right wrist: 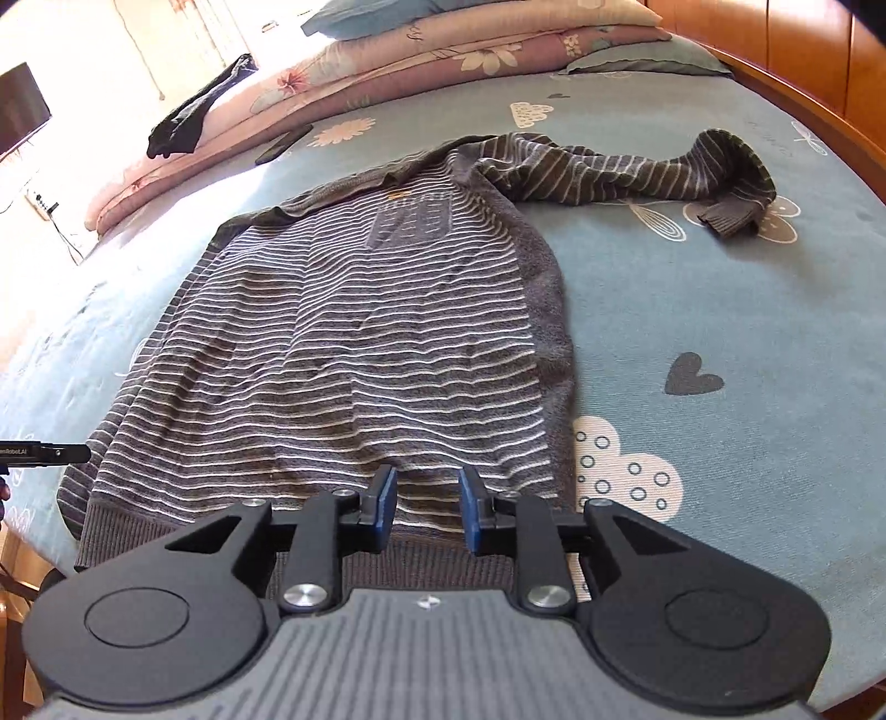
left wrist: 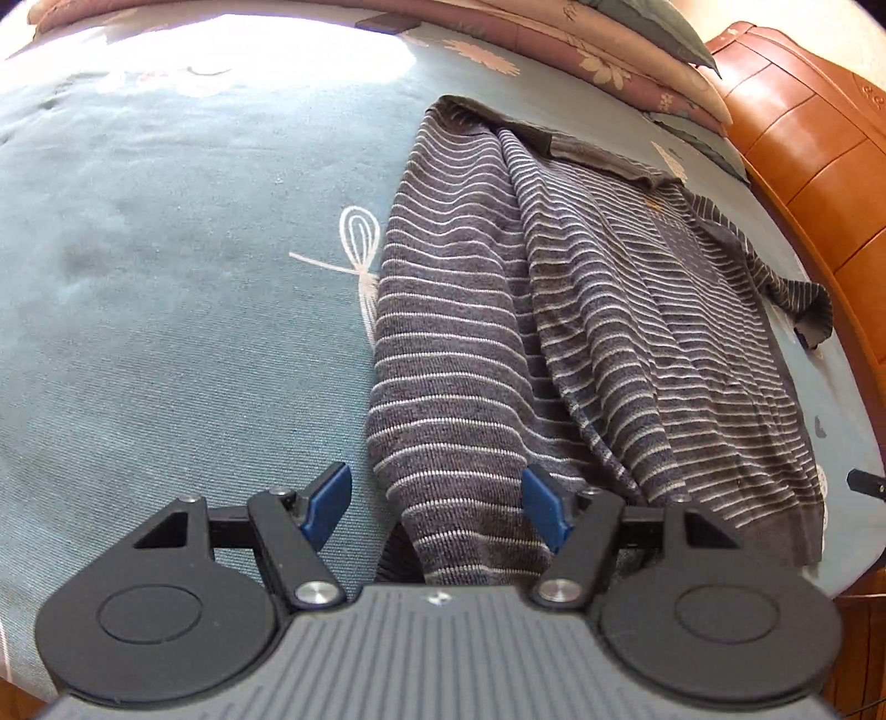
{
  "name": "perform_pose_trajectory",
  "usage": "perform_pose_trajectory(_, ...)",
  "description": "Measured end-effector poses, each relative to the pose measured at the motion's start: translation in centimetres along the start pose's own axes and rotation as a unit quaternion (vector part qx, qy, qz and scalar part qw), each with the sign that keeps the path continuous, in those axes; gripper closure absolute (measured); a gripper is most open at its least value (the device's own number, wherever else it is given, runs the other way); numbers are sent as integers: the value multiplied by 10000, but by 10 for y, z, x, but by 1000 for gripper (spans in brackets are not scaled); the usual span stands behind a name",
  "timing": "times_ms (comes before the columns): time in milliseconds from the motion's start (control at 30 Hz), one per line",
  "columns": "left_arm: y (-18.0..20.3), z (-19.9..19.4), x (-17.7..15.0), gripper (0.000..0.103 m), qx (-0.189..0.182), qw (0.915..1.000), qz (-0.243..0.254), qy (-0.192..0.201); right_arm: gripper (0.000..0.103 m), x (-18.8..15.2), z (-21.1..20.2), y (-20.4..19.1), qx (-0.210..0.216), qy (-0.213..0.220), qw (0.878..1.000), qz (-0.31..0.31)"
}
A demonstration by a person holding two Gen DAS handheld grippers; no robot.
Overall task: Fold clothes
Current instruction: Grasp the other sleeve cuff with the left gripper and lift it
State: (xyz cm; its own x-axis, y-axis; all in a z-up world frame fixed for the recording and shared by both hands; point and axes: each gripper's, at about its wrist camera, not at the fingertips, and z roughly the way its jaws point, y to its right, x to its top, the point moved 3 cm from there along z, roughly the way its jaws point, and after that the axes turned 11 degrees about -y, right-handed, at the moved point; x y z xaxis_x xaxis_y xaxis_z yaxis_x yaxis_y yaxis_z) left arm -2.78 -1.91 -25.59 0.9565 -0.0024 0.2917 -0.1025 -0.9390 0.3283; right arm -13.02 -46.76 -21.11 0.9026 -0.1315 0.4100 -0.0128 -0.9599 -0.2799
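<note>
Clearly nothing here serves as a container; the bed [right wrist: 720, 310] alone bears everything, its teal sheet printed with clouds, hearts and flowers.

A grey striped sweater [right wrist: 343, 343] lies flat on that sheet, filling the middle of the right wrist view, hem toward the lower edge and collar toward the top. The right gripper [right wrist: 426, 512] hangs over the hem at lower centre, its blue pads set a narrow gap apart with only the knit showing behind them; they press on nothing.

In the left wrist view the left gripper [left wrist: 437, 509] stands wide at lower centre. A folded-over sleeve [left wrist: 454, 354] of the sweater runs down between its jaws, but whether either pad touches the cloth cannot be told.

Only the right wrist view shows the other sleeve [right wrist: 637, 171] stretched out toward the upper right, its cuff curled back on the sheet. It alone also shows a dark garment [right wrist: 188, 116] draped on the folded pink quilts [right wrist: 354, 72] at upper left, a flat black object [right wrist: 283, 144] on the sheet just below them, and a dark screen [right wrist: 19, 105] at the left edge.

Only the left wrist view shows the wooden headboard [left wrist: 803, 144] panels up close at upper right, and a sunlit patch [left wrist: 221, 50] on the sheet at top.
</note>
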Motion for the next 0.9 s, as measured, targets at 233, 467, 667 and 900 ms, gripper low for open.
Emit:
perform_pose_trajectory(233,-12,26,15,36,-832,9951,-498,-185,70,3,10,-31,16,-91,9995,-306)
perform_pose_trajectory(467,0,28,20,77,-681,9976,-15,103,70,1,19,-38,-191,-234,9985,-466)
perform_pose_trajectory(667,7,8,23,98,28,9974,478,544,70,4,24,-44,-302,-284,9977,-530)
perform_pose_trajectory(900,-10,-35,53,99,630,9888,476,1263,65,10,28,-62,-341,-294,9963,-737)
